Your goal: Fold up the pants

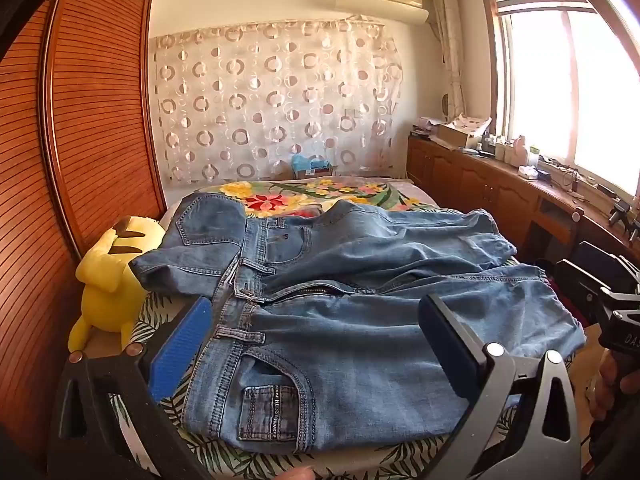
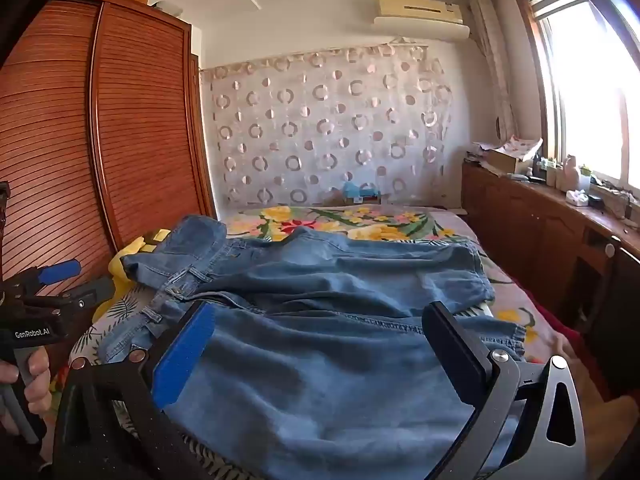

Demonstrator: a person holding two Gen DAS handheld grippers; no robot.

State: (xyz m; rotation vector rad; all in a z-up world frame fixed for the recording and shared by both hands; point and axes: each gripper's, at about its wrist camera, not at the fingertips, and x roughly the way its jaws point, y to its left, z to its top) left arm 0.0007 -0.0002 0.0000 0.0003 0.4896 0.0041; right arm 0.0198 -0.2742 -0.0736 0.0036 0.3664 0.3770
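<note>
"GenRobot.AI" on left hand-held gripper (image 2: 70,280), jeans (image 1: 360,320) label illegible

jeans (image 1: 360,288) hide most of the bed (image 1: 320,194); their near edge is cut off by the left gripper (image 1: 316,344) frame. plush (image 1: 108,276) partly behind denim, face not visible. right gripper (image 2: 316,352) covers the near leg fabric; cuffs run behind its right finger. sill items (image 1: 520,156) too small to identify. window (image 1: 580,80) blown out, nothing readable outside.
</note>
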